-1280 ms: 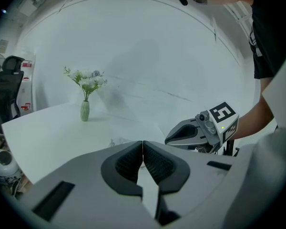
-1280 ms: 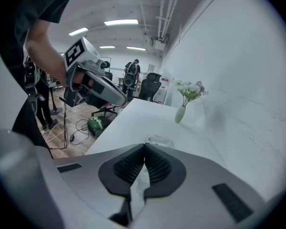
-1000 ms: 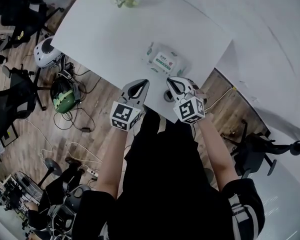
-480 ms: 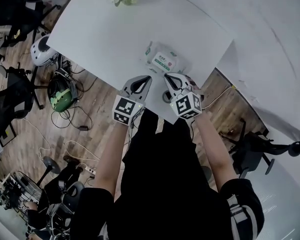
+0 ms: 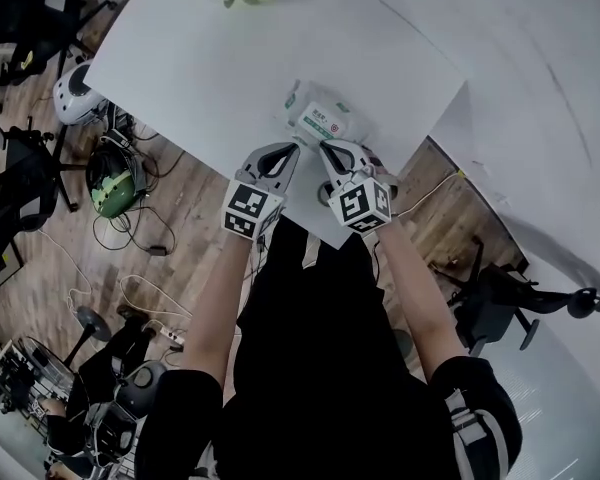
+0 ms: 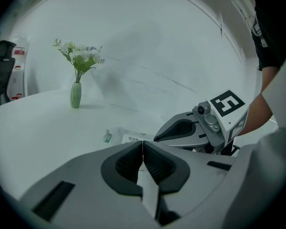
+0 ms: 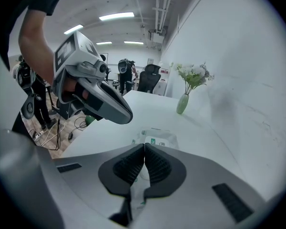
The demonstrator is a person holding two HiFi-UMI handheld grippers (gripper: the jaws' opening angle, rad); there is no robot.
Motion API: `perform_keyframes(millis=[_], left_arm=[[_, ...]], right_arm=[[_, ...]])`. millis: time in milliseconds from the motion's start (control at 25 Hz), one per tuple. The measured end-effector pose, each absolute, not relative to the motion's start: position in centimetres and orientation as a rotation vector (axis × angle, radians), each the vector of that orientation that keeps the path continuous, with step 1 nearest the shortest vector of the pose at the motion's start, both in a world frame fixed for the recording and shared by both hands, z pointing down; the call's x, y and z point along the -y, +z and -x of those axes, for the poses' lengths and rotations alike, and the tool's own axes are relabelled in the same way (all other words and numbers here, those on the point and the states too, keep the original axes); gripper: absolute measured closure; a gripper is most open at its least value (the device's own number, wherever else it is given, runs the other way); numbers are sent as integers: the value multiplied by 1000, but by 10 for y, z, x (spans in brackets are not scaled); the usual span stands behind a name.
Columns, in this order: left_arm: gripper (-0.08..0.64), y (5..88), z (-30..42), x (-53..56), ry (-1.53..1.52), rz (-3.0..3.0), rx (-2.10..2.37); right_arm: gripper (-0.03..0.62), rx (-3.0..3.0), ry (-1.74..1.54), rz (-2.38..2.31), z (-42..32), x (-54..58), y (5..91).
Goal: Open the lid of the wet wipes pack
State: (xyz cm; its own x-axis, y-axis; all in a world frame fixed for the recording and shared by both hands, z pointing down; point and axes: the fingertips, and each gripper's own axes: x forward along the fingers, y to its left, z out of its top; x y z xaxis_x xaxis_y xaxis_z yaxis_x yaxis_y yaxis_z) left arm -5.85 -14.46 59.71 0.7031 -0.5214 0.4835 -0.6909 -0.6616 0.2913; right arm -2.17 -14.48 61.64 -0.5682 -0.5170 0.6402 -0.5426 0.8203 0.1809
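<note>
A: Jaws?
B: Left gripper has its pads pressed together with nothing between them. Right gripper is the same. Both hover side by side at the near table edge.
A: Pack?
B: The wet wipes pack lies flat on the white table, just past both tips and close to that edge. The lid looks flat, but the view is too coarse to be sure.
A: Rest of the surface?
B: Bare white top. A vase of flowers stands at the far end by the white wall.
A: Room?
B: Wood floor with loose cables, office chairs and ceiling strip lights.
A: Any text?
B: The pack has a white label with green marks, but the print is too small to read.
</note>
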Motion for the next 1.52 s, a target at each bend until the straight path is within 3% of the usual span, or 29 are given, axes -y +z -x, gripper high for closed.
perform_keyframes(millis=[320,1520], left_arm=[[535,611,52,158,519,-2445,945],[535,671,54,173,599,-2316,976]], right_arm=[[514,2264,46,-783,27,156,628],[492,2140,-37,-784,35,168,664]])
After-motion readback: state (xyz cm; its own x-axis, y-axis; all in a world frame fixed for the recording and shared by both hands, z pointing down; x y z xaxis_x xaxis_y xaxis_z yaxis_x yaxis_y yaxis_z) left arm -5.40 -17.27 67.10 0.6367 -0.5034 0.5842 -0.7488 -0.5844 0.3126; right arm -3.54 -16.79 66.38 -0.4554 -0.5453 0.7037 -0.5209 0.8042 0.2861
